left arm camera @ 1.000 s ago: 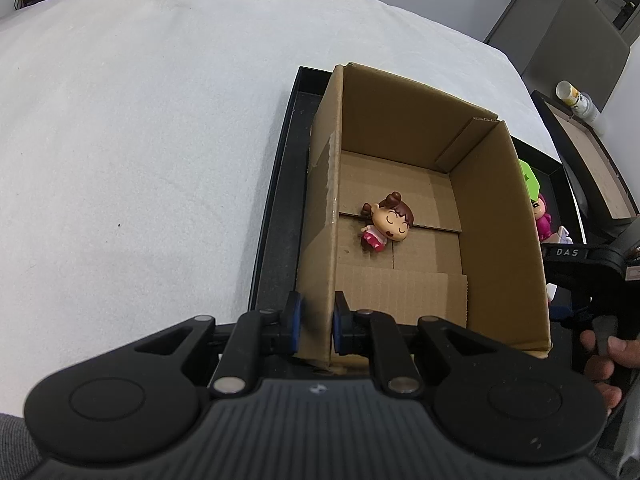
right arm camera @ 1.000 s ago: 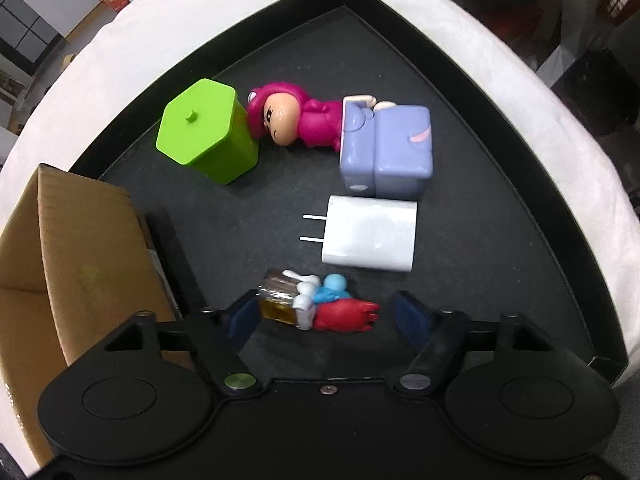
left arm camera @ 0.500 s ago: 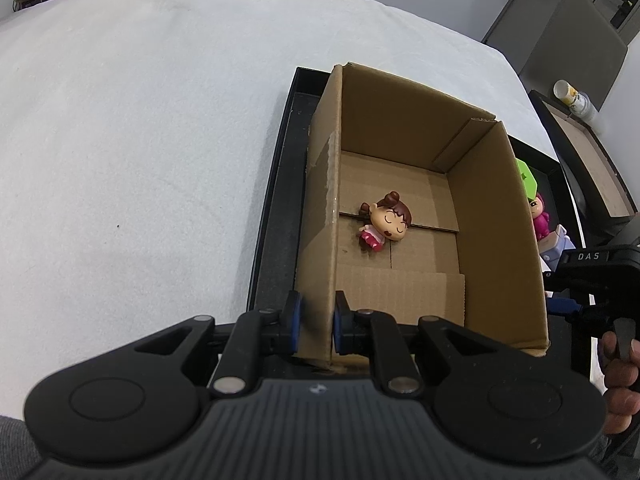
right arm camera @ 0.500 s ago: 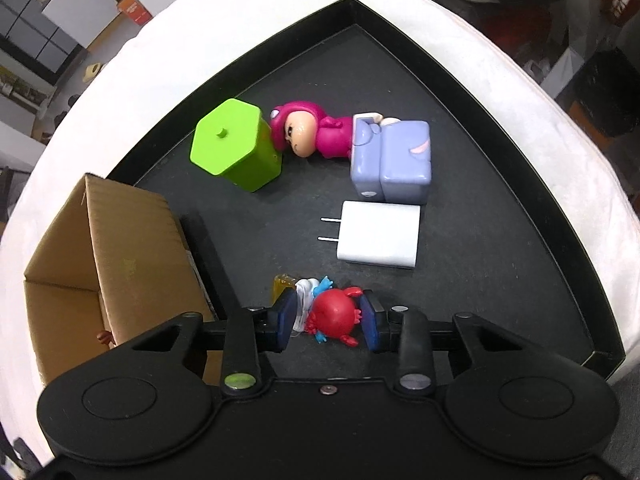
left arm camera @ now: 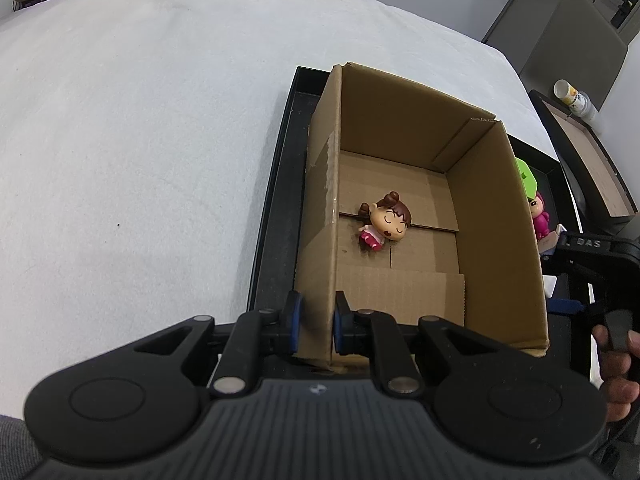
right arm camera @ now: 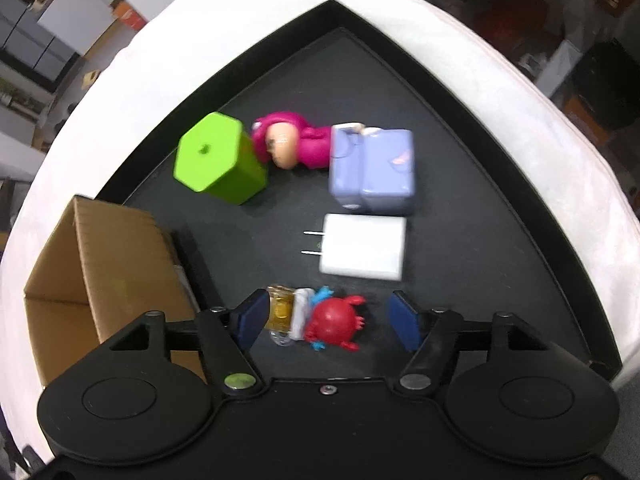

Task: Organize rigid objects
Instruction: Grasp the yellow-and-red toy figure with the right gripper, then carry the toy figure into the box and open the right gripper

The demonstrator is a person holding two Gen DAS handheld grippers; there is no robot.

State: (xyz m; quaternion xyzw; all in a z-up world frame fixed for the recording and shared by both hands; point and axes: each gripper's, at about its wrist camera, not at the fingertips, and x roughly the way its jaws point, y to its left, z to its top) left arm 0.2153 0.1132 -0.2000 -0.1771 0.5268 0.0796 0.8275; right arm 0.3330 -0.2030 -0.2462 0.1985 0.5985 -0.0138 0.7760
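Left wrist view: left gripper (left arm camera: pixel 316 322) clamped on near-left wall of cardboard box (left arm camera: pixel 500 216), 1 finger outside, 1 inside. Box sits in black tray (left arm camera: pixel 276 200) on white table (left arm camera: pixel 140 140). Brown-haired doll (left arm camera: pixel 384 226) lies on box floor.

Right wrist view: right gripper (right arm camera: pixel 328 318) spread wide, red crab toy (right arm camera: pixel 334 322) and small yellow bottle (right arm camera: pixel 280 312) between fingers, ungripped, on tray. Beyond: white charger (right arm camera: pixel 364 252), lavender block (right arm camera: pixel 374 170), pink figure (right arm camera: pixel 292 146), green hexagonal box (right arm camera: pixel 218 164).

Right tool (right arm camera: pixel 327 321), half a second ago clamped on the red figurine (right arm camera: pixel 334 322), now spread wide around it.
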